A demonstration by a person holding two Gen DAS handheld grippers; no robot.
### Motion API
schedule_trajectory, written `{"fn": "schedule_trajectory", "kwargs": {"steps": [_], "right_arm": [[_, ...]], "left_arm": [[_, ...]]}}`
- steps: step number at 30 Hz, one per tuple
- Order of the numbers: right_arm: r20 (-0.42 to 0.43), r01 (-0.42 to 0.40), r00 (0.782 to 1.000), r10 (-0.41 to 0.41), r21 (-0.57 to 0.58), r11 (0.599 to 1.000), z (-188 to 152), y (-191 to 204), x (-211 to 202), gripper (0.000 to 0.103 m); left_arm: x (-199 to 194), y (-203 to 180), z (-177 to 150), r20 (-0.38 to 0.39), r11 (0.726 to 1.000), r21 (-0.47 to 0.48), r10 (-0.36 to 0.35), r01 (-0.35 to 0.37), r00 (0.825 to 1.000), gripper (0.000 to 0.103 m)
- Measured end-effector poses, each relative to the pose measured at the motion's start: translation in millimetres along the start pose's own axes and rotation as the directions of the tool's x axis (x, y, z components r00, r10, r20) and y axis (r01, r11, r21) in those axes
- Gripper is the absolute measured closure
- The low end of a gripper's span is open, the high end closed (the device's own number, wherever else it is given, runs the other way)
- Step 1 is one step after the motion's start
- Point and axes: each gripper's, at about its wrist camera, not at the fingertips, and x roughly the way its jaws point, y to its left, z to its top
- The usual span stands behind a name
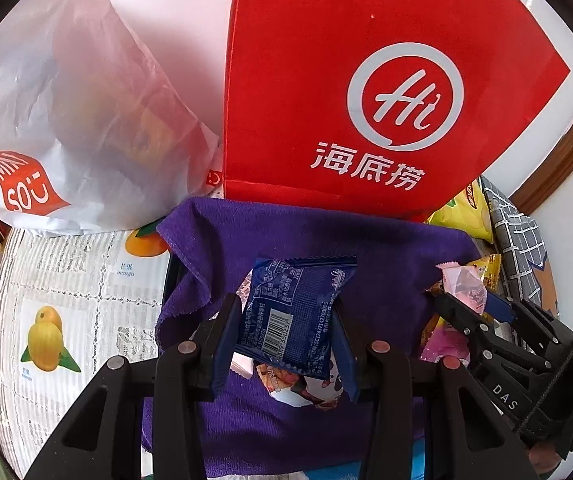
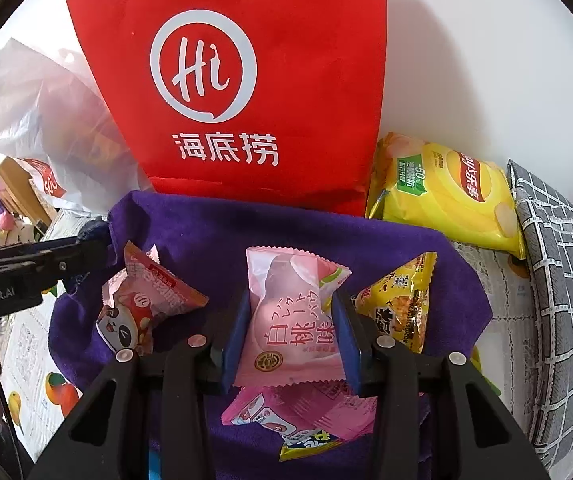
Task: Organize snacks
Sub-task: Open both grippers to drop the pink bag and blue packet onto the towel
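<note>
Purple cloth bears two clenched claws: left claw grasping one blue packet, right claw one pink packet.

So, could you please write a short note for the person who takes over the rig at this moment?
Left gripper: shut on the blue snack packet, held over the purple cloth.
Right gripper: shut on the pink peach snack packet, also over the cloth.
On the cloth: a panda packet, a yellow packet, another pink packet.
Behind: red Haidilao bag, white Miniso bag, yellow Lay's chips bag.
Done: two packets picked up.
Left: place both, then sort the rest; where they go is not shown.
</note>
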Motion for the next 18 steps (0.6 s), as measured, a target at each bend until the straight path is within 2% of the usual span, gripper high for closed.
{"fn": "schedule_trajectory", "kwargs": {"steps": [14,18], "right_arm": [[0.002,-0.001,1.0,0.001,-0.023,1.0,-1.0,4.2,-6.0,0.052],[0.027,0.012,1.0,-0.012,-0.004,1.0,1.3,2.0,-13.2,0.045]], "left_arm": [[4.7,1.0,1.0,-0.018,1.0,-0.005,0.017,-0.017,1.0,0.061],[6.0,-3.0,0.3,-0.026,1.0,0.005,0.01,-0.01,1.0,0.061]]}}
